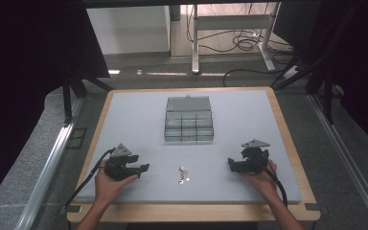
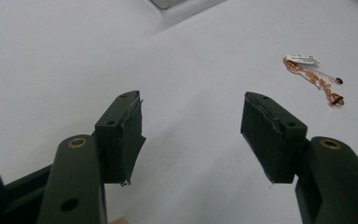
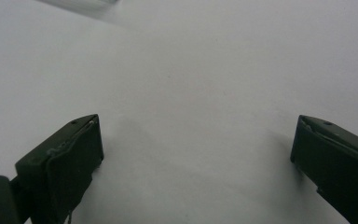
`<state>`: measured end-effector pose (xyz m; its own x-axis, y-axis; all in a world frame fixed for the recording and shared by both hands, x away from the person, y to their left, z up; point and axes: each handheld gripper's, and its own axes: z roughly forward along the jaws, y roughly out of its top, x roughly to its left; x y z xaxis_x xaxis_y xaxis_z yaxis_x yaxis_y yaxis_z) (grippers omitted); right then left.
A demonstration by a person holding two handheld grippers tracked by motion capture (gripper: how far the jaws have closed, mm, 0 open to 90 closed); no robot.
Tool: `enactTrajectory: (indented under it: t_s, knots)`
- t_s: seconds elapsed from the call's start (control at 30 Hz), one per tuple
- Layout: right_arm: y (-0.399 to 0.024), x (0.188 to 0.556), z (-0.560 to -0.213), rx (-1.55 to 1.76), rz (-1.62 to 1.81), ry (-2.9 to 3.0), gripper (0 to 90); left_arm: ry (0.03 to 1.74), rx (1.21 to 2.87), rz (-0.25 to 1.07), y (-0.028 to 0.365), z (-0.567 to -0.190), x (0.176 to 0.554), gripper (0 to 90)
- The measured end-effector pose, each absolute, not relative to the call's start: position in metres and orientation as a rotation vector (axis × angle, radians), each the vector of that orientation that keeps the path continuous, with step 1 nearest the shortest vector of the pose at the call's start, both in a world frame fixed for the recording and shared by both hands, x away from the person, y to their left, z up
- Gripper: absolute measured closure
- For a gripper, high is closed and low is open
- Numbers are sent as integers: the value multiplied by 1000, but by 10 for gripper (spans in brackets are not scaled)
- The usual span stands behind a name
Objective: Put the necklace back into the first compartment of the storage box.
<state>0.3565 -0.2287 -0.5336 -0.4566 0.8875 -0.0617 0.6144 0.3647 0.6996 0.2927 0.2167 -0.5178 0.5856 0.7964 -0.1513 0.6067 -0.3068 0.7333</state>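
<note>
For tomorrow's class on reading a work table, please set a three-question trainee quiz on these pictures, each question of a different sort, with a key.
1. True or false: the left gripper holds the chain.
2. Multiple choice: where does the copper-coloured chain with its small tag lie? A) inside the clear compartment box B) on the grey mat, between the two grippers C) between the jaws of the right gripper
3. Fill in: the lid of the compartment box stands ____.

Key
1. False: its jaws are apart with only mat between them, the chain lying off to one side.
2. B
3. open
</note>
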Motion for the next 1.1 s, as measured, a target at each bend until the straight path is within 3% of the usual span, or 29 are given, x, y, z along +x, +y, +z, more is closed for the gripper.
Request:
enactTrajectory:
  t_s: [0.5,1.1]
  knots:
    - [-228,354,-534,1315,849,2184,30,1105,2054,335,206,-510,291,387]
    - [-227,353,-534,1319,848,2178,31,971,2125,319,172,-493,278,386]
